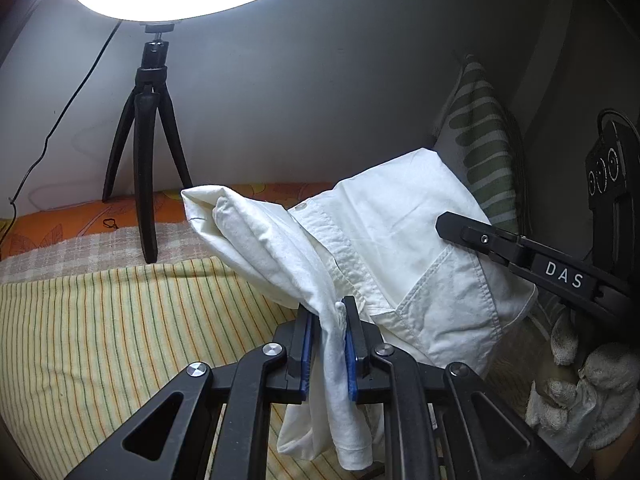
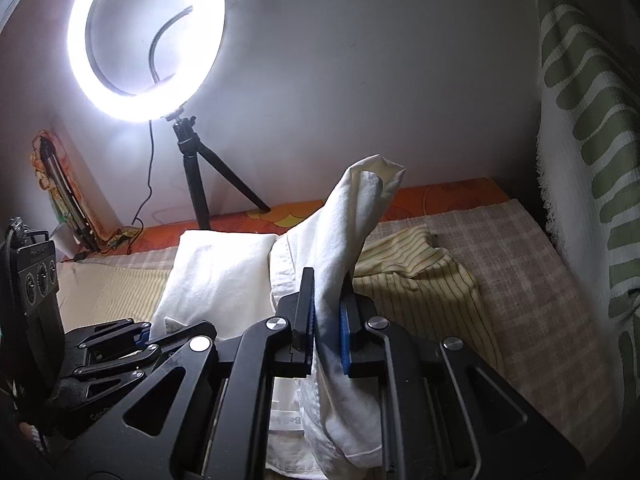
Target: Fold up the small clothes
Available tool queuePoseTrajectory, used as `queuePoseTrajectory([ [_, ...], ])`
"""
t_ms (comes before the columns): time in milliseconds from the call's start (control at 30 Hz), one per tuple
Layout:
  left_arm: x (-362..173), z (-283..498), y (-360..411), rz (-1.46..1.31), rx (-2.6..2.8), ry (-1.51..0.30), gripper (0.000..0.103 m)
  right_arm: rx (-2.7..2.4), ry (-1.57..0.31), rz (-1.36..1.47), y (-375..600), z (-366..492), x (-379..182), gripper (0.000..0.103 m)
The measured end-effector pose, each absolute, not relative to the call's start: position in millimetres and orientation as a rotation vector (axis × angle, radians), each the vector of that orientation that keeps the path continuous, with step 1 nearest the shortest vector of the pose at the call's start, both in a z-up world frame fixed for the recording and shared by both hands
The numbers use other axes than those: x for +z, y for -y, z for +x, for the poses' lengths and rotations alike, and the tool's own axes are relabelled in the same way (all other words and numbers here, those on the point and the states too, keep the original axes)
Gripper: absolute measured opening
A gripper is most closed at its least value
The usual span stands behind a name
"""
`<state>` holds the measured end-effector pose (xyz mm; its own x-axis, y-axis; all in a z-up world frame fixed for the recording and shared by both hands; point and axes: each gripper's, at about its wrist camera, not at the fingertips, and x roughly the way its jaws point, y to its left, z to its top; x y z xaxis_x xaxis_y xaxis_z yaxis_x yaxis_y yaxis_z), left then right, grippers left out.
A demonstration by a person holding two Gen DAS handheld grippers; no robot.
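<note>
holding the white shirt (image 1: 400, 240) up off the striped bed cover (image 1: 100, 320), left tool (image 1: 326, 344) and right tool (image 2: 326, 320) both pinched on bunched fabric, so i'd keep the pull even and lay it down flat before creasing

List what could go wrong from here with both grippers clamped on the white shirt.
1. The left gripper pinches only a thin bunched strand of the white shirt; it may slip out under tension.
2. The right gripper holds a similar twisted bunch, so the fold could land creased or uneven.
3. The ring light tripod stands near on the bed; a swinging sleeve might catch it.
</note>
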<state>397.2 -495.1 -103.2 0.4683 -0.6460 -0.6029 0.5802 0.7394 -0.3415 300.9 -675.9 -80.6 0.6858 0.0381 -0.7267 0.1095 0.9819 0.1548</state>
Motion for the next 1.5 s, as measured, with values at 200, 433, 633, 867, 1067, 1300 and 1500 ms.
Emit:
queuePoseTrajectory([
  [200,-110.4,396.1,512.2,-0.060,-0.717,-0.752,0.011,-0.080,-0.836,0.170,689.0,307.3,-100.1,0.011],
  [433,-111.6,395.9,514.8,-0.042,-0.701,-0.745,0.012,-0.127,-0.856,0.129,693.2,312.8,-104.3,0.011],
  [633,-112.2,394.8,514.2,-0.024,-0.689,-0.745,0.017,-0.167,-0.874,0.103,697.5,314.5,-110.0,0.014],
  [867,-107.0,381.3,514.5,0.015,-0.688,-0.717,0.074,-0.258,-0.830,0.114,705.7,305.8,-98.0,0.059],
  [1067,-92.0,359.0,509.6,0.066,-0.670,-0.681,0.096,-0.266,-0.798,0.117,700.8,291.5,-75.8,0.072],
  [1300,-67.6,333.6,487.6,0.062,-0.662,-0.672,0.101,-0.258,-0.744,0.129,682.1,262.9,-45.3,0.093],
  [1500,-50.2,304.3,459.1,0.065,-0.642,-0.672,0.103,-0.258,-0.720,0.131,653.8,226.8,-23.9,0.102],
])
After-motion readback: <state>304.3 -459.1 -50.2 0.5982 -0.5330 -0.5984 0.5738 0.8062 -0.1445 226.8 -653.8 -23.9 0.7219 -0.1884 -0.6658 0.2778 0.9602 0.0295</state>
